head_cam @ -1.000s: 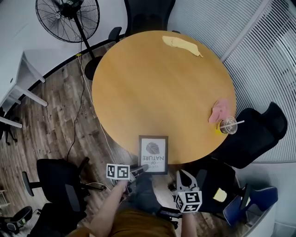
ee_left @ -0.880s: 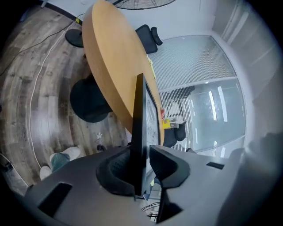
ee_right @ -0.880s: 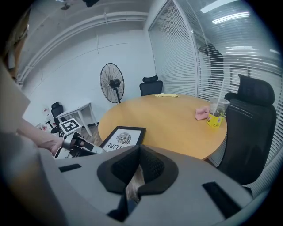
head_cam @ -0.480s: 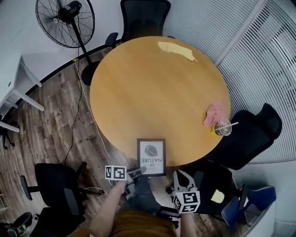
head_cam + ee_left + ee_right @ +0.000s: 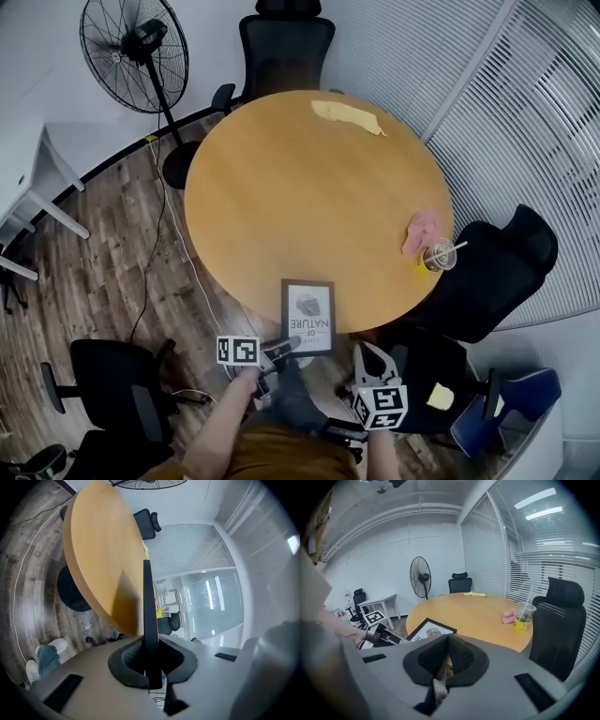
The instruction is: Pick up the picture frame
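The black picture frame with a white leaf print lies at the near edge of the round wooden table, its near end past the rim. My left gripper is shut on the frame's near left corner. In the left gripper view the picture frame shows edge-on as a thin black bar that runs down between the pads of the left gripper. My right gripper hangs to the right, below the table's rim, apart from the frame. In its own view the right gripper is shut with nothing held.
A plastic cup with a straw and a pink cloth sit at the table's right edge, a yellow cloth at the far side. Black office chairs ring the table. A standing fan is at the far left.
The left gripper's jaws have closed on the frame's near corner. Both grippers have risen a little, and the frame's near end has come up with the left one.
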### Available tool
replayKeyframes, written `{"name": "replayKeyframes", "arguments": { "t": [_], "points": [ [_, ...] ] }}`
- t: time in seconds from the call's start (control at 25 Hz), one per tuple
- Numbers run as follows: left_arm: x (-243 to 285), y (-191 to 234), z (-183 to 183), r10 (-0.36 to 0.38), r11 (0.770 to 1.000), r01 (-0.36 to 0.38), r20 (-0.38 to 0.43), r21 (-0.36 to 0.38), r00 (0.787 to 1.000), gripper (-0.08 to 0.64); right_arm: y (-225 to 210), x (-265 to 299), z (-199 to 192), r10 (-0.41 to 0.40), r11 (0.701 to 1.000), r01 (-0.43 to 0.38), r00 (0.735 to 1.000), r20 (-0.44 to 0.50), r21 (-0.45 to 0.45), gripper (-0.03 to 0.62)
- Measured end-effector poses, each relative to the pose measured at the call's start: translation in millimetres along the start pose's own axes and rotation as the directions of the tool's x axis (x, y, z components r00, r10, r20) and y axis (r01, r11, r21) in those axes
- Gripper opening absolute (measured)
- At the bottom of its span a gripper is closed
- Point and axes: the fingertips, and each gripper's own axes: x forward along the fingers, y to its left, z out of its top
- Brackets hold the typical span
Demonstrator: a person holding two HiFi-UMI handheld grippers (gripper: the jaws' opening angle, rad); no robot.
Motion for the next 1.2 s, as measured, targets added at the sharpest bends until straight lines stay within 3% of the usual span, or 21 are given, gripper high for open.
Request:
{"name": "replayKeyframes", "arguments": {
  "t": [0.36, 0.6, 1.2],
  "points": [
    [-19, -33, -5, -0.065, 0.998, 0.065, 0.036, 0.008, 0.997, 0.048, 23, -27, 20, -0.004, 1.000, 0.004, 0.997, 0.077, -0.008, 0.014],
    [-39, -68, -5, -0.109, 0.992, 0.105, 0.058, 0.071, 0.992, 0.048, 34, -43, 26, -0.025, 0.999, 0.021, 0.991, 0.133, 0.027, 0.014],
    [-89, -134, -13, -0.219, 0.967, 0.207, 0.075, 0.146, 0.973, 0.048, 59, -80, 36, -0.078, 0.994, 0.058, 0.968, 0.238, 0.090, 0.014]
  ]
}}
